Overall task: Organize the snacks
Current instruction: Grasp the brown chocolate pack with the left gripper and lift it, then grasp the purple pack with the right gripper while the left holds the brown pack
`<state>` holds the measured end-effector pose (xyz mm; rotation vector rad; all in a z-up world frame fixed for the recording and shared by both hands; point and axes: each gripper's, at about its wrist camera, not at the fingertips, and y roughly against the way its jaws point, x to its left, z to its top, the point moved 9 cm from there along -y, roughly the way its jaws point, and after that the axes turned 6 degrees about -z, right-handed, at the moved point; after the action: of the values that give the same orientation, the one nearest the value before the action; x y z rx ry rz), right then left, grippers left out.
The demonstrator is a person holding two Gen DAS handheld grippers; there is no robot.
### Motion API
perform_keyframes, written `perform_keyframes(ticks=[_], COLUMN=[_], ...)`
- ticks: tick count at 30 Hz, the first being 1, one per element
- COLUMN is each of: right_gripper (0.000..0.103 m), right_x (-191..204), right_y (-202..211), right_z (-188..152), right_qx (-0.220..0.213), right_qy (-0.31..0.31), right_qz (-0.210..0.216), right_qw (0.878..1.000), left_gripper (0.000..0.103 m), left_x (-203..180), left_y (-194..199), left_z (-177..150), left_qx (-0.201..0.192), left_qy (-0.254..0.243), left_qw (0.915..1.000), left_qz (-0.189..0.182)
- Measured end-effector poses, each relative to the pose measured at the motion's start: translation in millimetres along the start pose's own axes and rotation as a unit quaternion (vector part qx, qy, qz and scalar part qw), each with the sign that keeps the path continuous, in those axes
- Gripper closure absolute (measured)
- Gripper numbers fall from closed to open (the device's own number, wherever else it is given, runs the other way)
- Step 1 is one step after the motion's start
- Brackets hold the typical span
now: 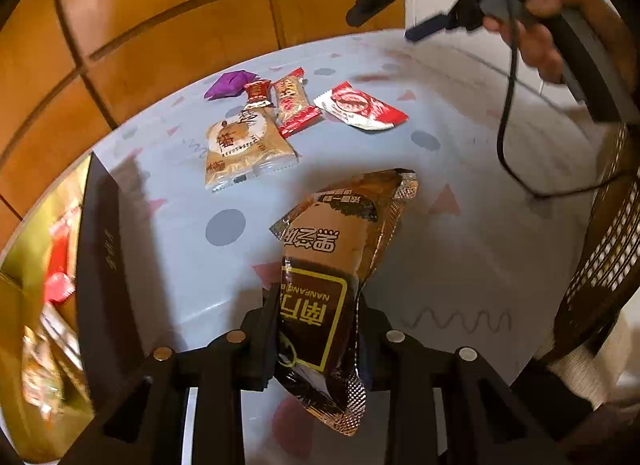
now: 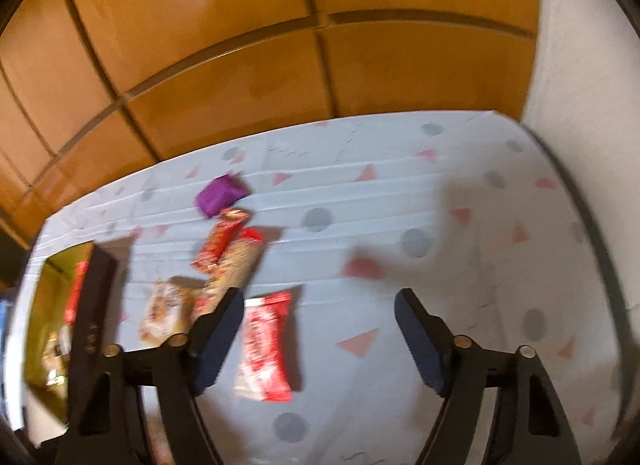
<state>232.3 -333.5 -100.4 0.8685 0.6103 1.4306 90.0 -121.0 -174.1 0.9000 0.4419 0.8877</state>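
In the left wrist view my left gripper (image 1: 318, 329) is shut on a brown and gold snack packet (image 1: 340, 249), which hangs above the patterned tablecloth (image 1: 460, 265). Farther back lie a purple candy (image 1: 230, 83), a red bar (image 1: 294, 105), a red and white packet (image 1: 360, 107) and tan cookie packets (image 1: 244, 149). My right gripper (image 1: 392, 21), held by a hand (image 1: 536, 41), hovers above them. In the blurred right wrist view the right gripper (image 2: 320, 325) is open; the red and white packet (image 2: 266, 349) lies on the cloth below, near its left finger, untouched.
A black box (image 1: 100, 265) with a gold inside and snacks in it stands at the table's left edge, also the box (image 2: 92, 305) in the right wrist view. A wicker chair back (image 1: 608, 245) stands at the right. A cable (image 1: 508, 125) hangs from the right gripper. Wooden panels rise behind the table.
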Motion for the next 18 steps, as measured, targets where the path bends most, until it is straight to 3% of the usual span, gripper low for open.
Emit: perform_keyframes(ticks=[4, 8, 13, 18], right_gripper=[0.027, 0.027, 0.027, 0.027], right_x=[27.9, 58.5, 91.7, 106.3], right_y=[-7.8, -19.1, -47.3, -95.5], right_z=[-7.2, 2.1, 34.2, 58.5], right_qx=[0.037, 0.062, 0.080, 0.117], right_qy=[-0.012, -0.023, -0.045, -0.083], right_qz=[0.072, 0.101, 0.122, 0.113], right_qw=[0.997, 0.993, 0.988, 0.983], left_gripper=[0.072, 0.072, 0.072, 0.072], left_x=[-3.5, -3.9, -2.3, -1.7], left_y=[2.7, 5.8, 5.8, 5.9], left_z=[-2.4, -7.0, -5.8, -6.1], left_qx=[-0.020, -0.034, -0.045, -0.050], left_qy=[-0.004, -0.004, -0.003, -0.004], left_qw=[0.9998, 0.9994, 0.9988, 0.9983], left_qz=[-0.003, -0.008, -0.021, -0.030])
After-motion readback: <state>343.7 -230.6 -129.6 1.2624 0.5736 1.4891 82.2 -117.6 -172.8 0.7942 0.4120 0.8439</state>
